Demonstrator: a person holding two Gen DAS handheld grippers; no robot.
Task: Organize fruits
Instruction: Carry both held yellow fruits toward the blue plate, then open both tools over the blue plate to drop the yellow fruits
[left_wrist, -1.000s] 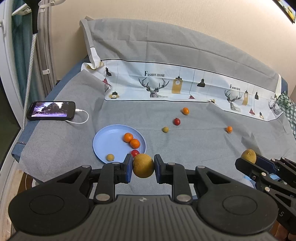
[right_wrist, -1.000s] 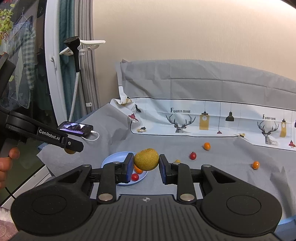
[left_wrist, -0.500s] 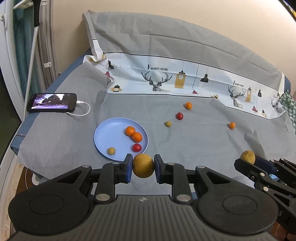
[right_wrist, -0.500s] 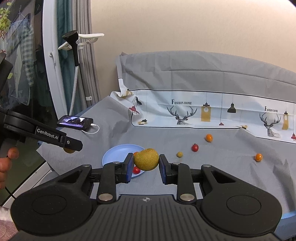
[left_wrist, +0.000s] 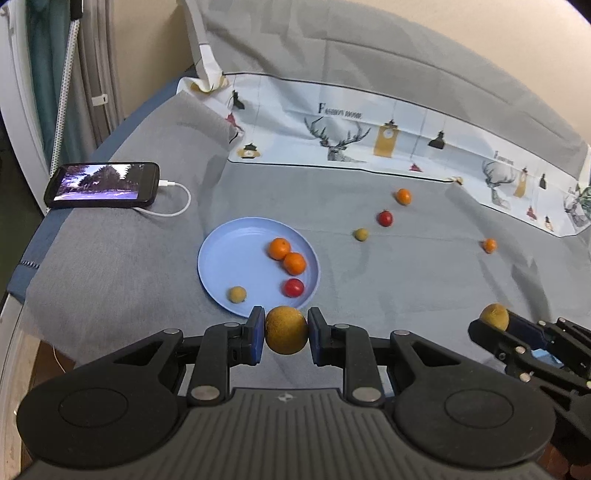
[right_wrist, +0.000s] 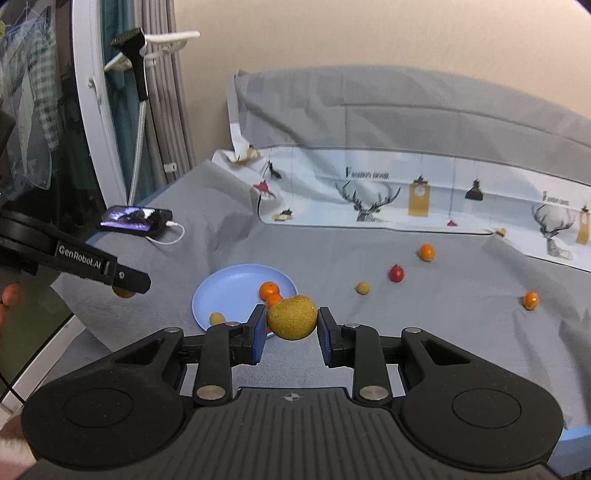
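Since 1 s ago the left wrist view is sitting closer to the blue plate (left_wrist: 221, 254), w/ the plate's near rim now just ahead of the left claw (left_wrist: 286, 335); the right wrist view is likewise showing the plate nearer and lower.

Left claw is closing narrow on a brown round fruit (left_wrist: 286, 335), blue pads touching both sides. Right claw (right_wrist: 291, 323) is gripping a greenish-brown fruit (right_wrist: 291, 322) the same way, jaws only as far apart as the fruit. In the left view the right claw is showing at the far right w/ its fruit at the tip.

Plate is carrying two oranges (left_wrist: 279, 248) touching each other, a red tomato (left_wrist: 293, 287) near the right rim and a small tan fruit (left_wrist: 236, 294) near the front rim. Left half of the plate is bare blue.

Loose on the grey cloth (left_wrist: 406, 280) right of the plate: small tan fruit (left_wrist: 361, 234), red tomato (left_wrist: 385, 218), orange (left_wrist: 403, 196), and another orange (left_wrist: 489, 244) well apart further right.

Cloth is covering the surface, w/ a deer-print band (left_wrist: 351, 136) at the back. Phone (left_wrist: 103, 184) w/ white cable is lying near the left edge. Beige wall behind, curtains at left.
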